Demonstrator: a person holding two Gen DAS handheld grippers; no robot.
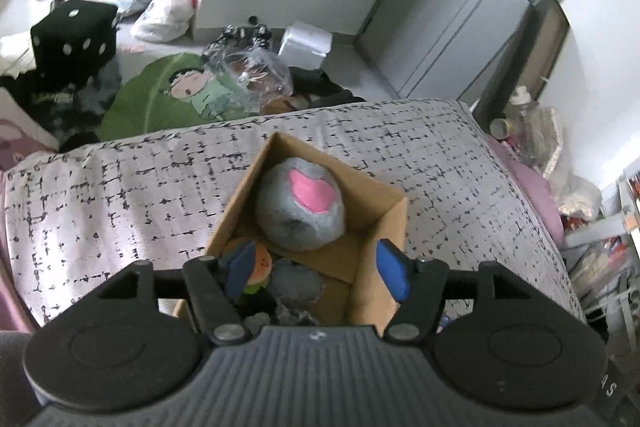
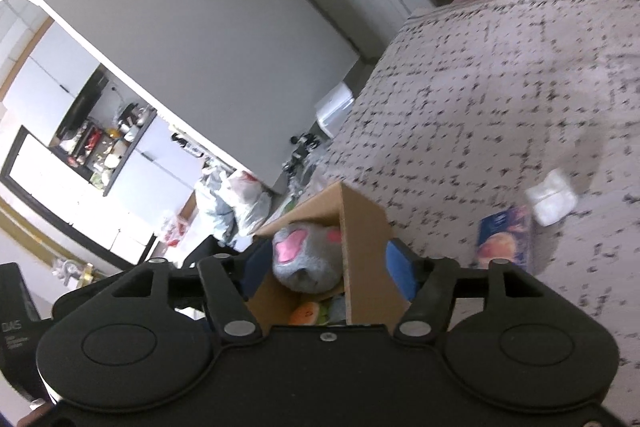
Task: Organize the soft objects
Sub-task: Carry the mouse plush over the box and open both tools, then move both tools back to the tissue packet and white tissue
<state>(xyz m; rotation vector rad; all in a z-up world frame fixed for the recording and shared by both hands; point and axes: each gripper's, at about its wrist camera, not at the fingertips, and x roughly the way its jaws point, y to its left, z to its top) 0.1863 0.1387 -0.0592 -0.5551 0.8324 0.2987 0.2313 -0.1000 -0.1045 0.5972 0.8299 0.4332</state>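
- Jaws, left gripper [image 1: 318, 269]: apart, nothing clamped; blue pads [image 1: 394, 269] straddle near end of cardboard box [image 1: 390, 203], one pad inside box, other outside its right wall.
- Jaws, right gripper [image 2: 326, 269]: apart, nothing clamped; right pad [image 2: 396, 267] outside box wall [image 2: 364, 247], left pad mostly hidden behind box edge.
- Grey plush [image 1: 300, 205] w/ pink patch: inside box, far half, ahead of & between left jaws, not touching pads. Right wrist view: same plush [image 2: 306, 259] between jaws, just beyond them.
- Orange plush [image 1: 260, 263]: in box, near end, just beside left pad; contact can't be told. Right view: orange/green bit [image 2: 306, 313] low in box, close to gripper body.
- Dark grey soft item [image 1: 296, 285]: box bottom, between left jaws, below pads.
- Box: upright, open-topped, on bed cover [image 1: 120, 195] (grey, black check print).
- On cover, right of box in right view: blue printed pack [image 2: 504, 241], white folded item [image 2: 552, 201], near each other, apart from box.
- Floor beyond bed: green leaf cushion [image 1: 160, 99], black dice plush [image 1: 74, 37], plastic bags [image 1: 166, 11].
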